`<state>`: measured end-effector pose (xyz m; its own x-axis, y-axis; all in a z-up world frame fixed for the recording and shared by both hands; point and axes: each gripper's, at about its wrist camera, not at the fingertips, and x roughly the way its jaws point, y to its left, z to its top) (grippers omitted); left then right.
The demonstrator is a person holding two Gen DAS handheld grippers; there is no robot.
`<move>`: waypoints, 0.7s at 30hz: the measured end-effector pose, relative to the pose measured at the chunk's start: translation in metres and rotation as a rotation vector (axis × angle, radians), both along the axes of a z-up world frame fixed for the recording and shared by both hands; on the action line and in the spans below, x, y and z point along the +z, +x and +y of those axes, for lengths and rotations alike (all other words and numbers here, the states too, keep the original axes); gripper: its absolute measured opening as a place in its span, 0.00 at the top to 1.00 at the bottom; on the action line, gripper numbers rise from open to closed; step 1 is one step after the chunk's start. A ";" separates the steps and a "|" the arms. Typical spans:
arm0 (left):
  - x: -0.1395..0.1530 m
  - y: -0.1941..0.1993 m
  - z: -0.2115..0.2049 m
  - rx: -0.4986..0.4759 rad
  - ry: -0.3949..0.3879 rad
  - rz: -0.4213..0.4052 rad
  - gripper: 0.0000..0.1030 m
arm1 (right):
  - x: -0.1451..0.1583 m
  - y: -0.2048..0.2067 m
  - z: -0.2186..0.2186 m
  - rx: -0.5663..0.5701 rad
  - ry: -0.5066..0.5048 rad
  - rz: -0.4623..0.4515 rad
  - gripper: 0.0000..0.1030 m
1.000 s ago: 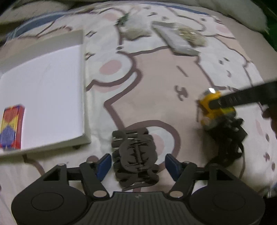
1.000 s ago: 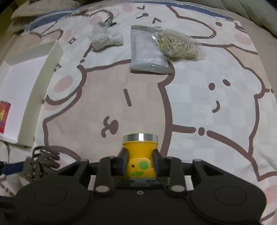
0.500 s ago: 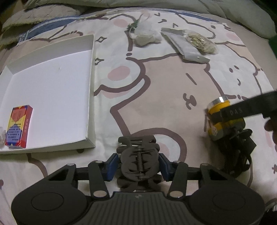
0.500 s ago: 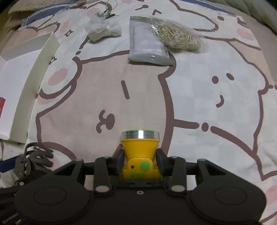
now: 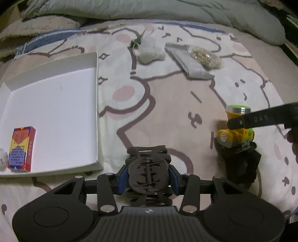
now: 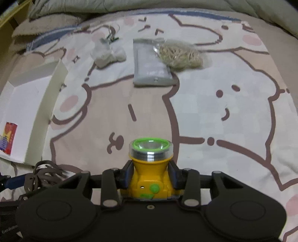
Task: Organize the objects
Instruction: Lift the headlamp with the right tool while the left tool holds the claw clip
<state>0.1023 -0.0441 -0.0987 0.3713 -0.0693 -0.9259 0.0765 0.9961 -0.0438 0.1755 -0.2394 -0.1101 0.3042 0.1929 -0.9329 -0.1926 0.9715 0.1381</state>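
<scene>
My left gripper (image 5: 148,177) is shut on a black hair claw clip (image 5: 148,173), held above the bedsheet just right of the white shallow box (image 5: 55,104). My right gripper (image 6: 150,178) is shut on a yellow headlamp (image 6: 150,167) with a green-rimmed lens, lifted off the sheet. The headlamp also shows in the left wrist view (image 5: 236,130), with its black strap (image 5: 240,163) hanging below. The hair clip shows at the lower left of the right wrist view (image 6: 42,175). A red and blue card pack (image 5: 21,149) lies in the box.
At the far side of the sheet lie a white crumpled bundle (image 5: 150,49), a grey flat pouch (image 5: 190,63) and a bag of rubber bands (image 5: 204,56). A grey duvet (image 5: 167,9) runs along the back. The box wall (image 6: 46,115) stands left of the right gripper.
My left gripper closed on the hair clip and lifted it. My right gripper raised the headlamp and tilted it so its lens shows. Both views pulled back from the sheet.
</scene>
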 end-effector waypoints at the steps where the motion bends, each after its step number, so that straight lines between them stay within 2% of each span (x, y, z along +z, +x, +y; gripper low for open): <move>1: 0.001 0.001 0.000 0.002 -0.004 -0.003 0.55 | 0.002 0.000 -0.001 -0.003 0.006 -0.003 0.61; 16: -0.015 0.000 -0.005 -0.044 0.020 0.045 0.55 | -0.025 0.001 0.023 0.061 -0.095 0.009 0.61; 21: -0.015 0.001 -0.004 -0.041 0.017 0.044 0.55 | -0.043 0.008 0.018 0.014 -0.084 0.054 0.61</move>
<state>0.1029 -0.0483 -0.1132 0.3273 -0.0675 -0.9425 0.1155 0.9928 -0.0310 0.1833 -0.2215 -0.1527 0.2506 0.1176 -0.9609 -0.2005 0.9774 0.0673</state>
